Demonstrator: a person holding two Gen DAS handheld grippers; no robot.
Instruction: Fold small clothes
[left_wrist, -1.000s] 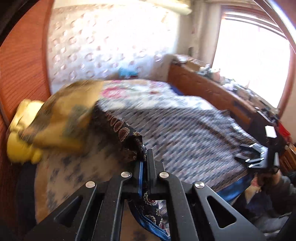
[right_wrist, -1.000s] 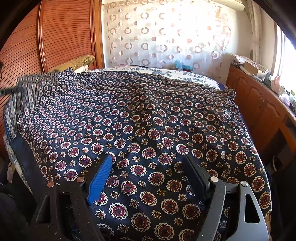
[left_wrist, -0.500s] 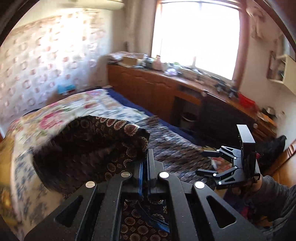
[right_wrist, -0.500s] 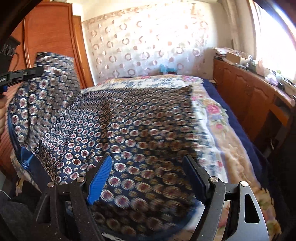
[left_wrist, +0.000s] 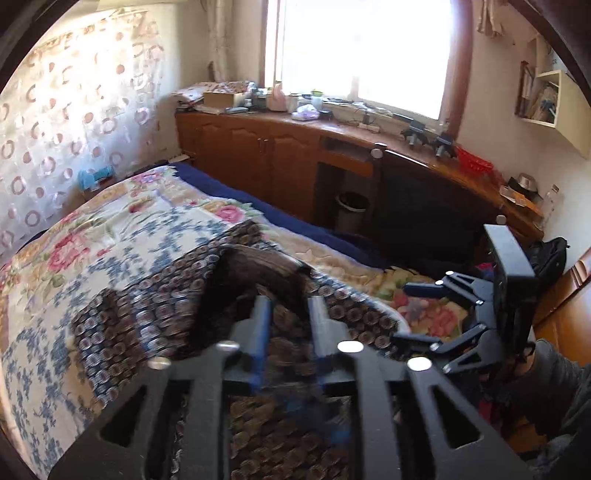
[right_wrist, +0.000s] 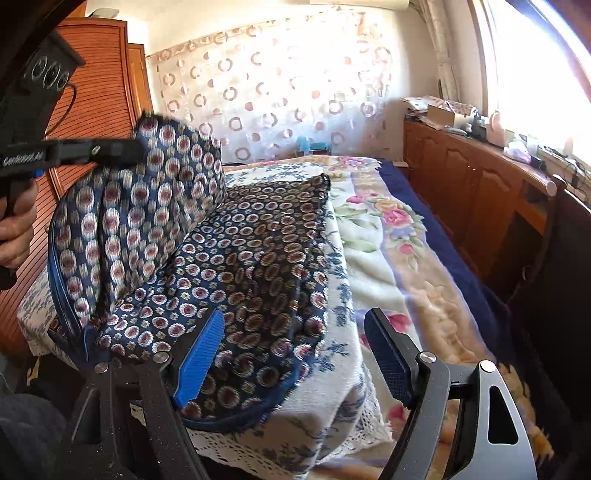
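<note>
Nearest the right wrist camera, the right gripper (right_wrist: 293, 356) hangs with its jaws wide apart and nothing between them, one blue pad over the near edge of the patterned garment (right_wrist: 258, 266) and the other over the bed (right_wrist: 373, 254). From the left wrist camera the left gripper (left_wrist: 288, 325) sits low over the same cloth; its jaws have just been opening and now stand a narrow way apart, and the fabric (left_wrist: 177, 295) shows through the gap without either pad pressing on it. Seen from the right wrist, the navy garment with its ringed medallions lies on the near corner of the bed, partly doubled over itself, while one blurred fold stands raised at the left side next to the left gripper's black fingers (right_wrist: 110, 151). A bare hand (right_wrist: 16, 229) grips that tool's handle at the frame edge. Beyond the garment spreads a flowered blanket (left_wrist: 110, 229) with a dark blue border. Farther off, a wooden counter (left_wrist: 280, 147) runs beneath the bright window (left_wrist: 362, 51), crowded with small items, and a sheer curtain (right_wrist: 273, 85) printed with rings covers the back wall beside a wooden wardrobe (right_wrist: 99, 88).
</note>
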